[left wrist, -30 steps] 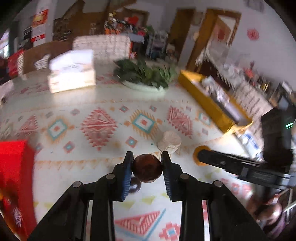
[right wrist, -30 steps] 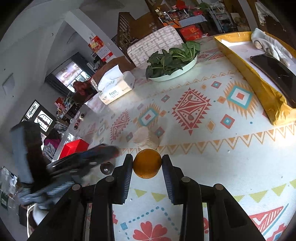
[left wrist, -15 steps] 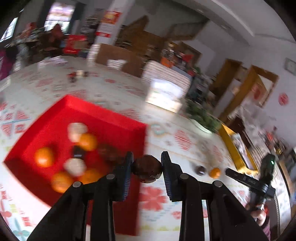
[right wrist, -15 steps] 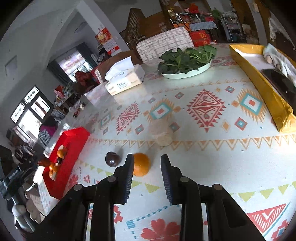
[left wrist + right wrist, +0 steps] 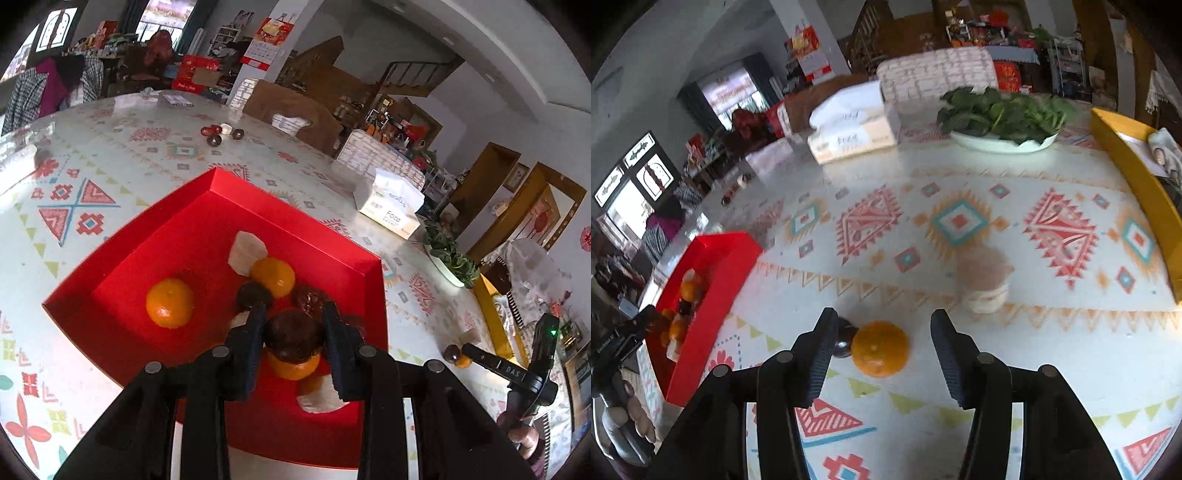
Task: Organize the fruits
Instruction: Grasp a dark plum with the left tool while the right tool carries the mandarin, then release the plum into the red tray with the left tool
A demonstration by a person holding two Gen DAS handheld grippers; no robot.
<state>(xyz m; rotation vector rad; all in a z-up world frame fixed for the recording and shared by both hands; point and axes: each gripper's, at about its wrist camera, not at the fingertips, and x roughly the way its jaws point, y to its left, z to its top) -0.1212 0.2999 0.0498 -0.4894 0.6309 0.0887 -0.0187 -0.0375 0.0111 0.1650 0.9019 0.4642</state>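
The left gripper (image 5: 294, 330) has its fingers closed on a round dark fruit (image 5: 293, 336) above the red tray (image 5: 192, 218). The right gripper (image 5: 882, 345) has its fingers wide apart around a smooth orange (image 5: 880, 349) on the patterned surface (image 5: 960, 221).

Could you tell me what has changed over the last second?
The left tongs carried the dark fruit from the open table to above the red tray, still clamped. The right tongs opened and released the orange, now on the table. The other fruit stayed put.
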